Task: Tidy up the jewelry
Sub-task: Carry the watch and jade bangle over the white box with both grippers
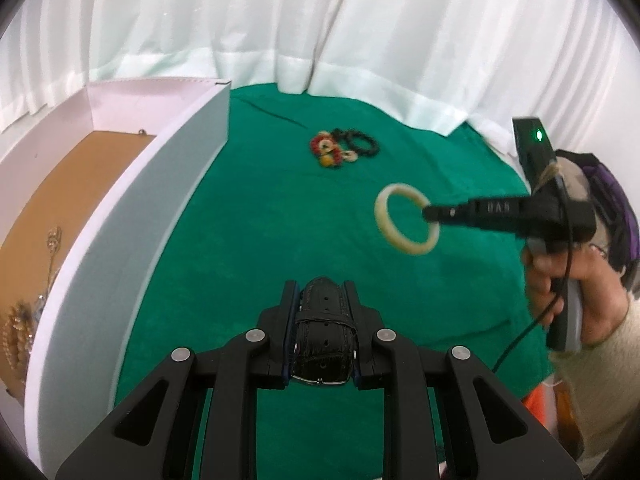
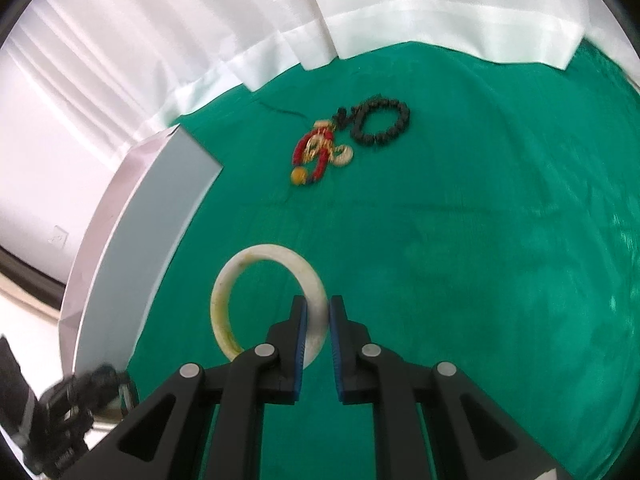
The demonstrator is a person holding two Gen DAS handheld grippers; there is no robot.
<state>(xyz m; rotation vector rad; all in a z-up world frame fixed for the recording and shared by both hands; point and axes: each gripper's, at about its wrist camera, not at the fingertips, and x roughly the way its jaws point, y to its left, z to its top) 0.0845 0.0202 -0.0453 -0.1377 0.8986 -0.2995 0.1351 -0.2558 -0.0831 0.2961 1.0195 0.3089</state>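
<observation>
My left gripper (image 1: pixel 320 296) is closed on a black watch (image 1: pixel 324 340); both fingers press the sides of its leather strap, and the case sits at the finger bases. The watch is held above the green cloth (image 1: pixel 248 216), just right of the white box (image 1: pixel 132 216).

My right gripper (image 2: pixel 318 314) is clamped on a cream bangle (image 2: pixel 240 276). The blue pads grip the band on its right side; the rest of the ring projects to the left of the fingers. In the left wrist view, the bangle (image 1: pixel 400 220) hangs at the fingertips, over the cloth.

The box wall stands at the left edge of the cloth. Its brown floor (image 1: pixel 60 184) carries gold-coloured jewelry (image 1: pixel 24 320); the individual pieces cannot be told apart.

Far back on the cloth lie a red bead bracelet (image 2: pixel 316 152) and a black bead bracelet (image 2: pixel 382 124), just beside each other. A white curtain (image 1: pixel 280 20) closes off the rear.
</observation>
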